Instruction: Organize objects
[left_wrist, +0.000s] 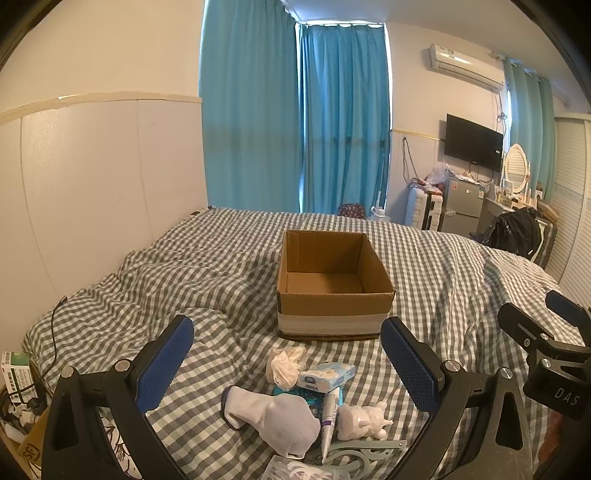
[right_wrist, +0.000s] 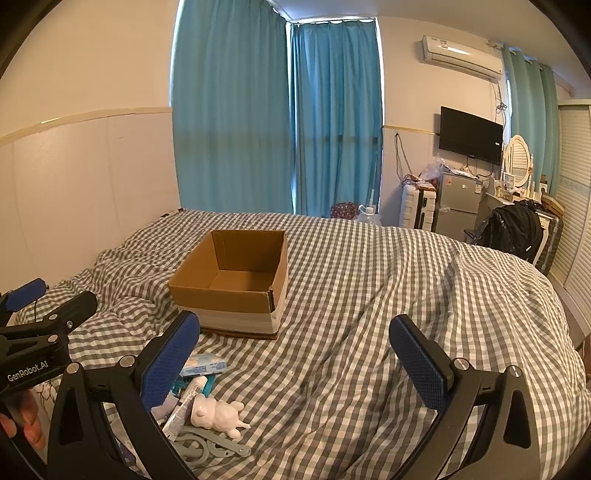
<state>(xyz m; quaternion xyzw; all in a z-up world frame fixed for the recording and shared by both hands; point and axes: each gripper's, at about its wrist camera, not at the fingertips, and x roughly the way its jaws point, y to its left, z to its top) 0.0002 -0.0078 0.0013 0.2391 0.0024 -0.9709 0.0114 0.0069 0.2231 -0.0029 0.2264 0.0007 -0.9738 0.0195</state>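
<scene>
A big bed w/ a gray-and-white checked sheet (left_wrist: 443, 266) fills most of both views. The sheet is wrinkly, esp. on the left side.

On the bed sits an open cardboard box (left_wrist: 332, 295), nothing inside it, white tape round its bottom part. It is a bit past the pile of small stuff, not touching it.

Left gripper (left_wrist: 288, 354) points down at the pile. Its two blue pads are as far apart as they go & hold nothing; the pile shows between them, lower down. Right gripper (right_wrist: 295, 354) is wide open too, nothing in it, just bare sheet between its pads. The pile is beside its left pad.

The pile, near the front edge of the bed:
- white sock (left_wrist: 273, 417), lying on its side, left part of the pile
- white toy animal (left_wrist: 360, 421), on its side, right of the sock
- small pack of tissues (left_wrist: 325, 376), blue & white, nearer the box
- crumpled white wad (left_wrist: 284, 365), touching the tissue pack
- thin tube w/ a white cap (left_wrist: 330, 421), between sock & toy
- flat gray-green plastic piece w/ a round hole (right_wrist: 207, 446), partly under the toy

A hand (right_wrist: 26, 424) grips the left gripper's handle, seen in the right wrist view.
</scene>
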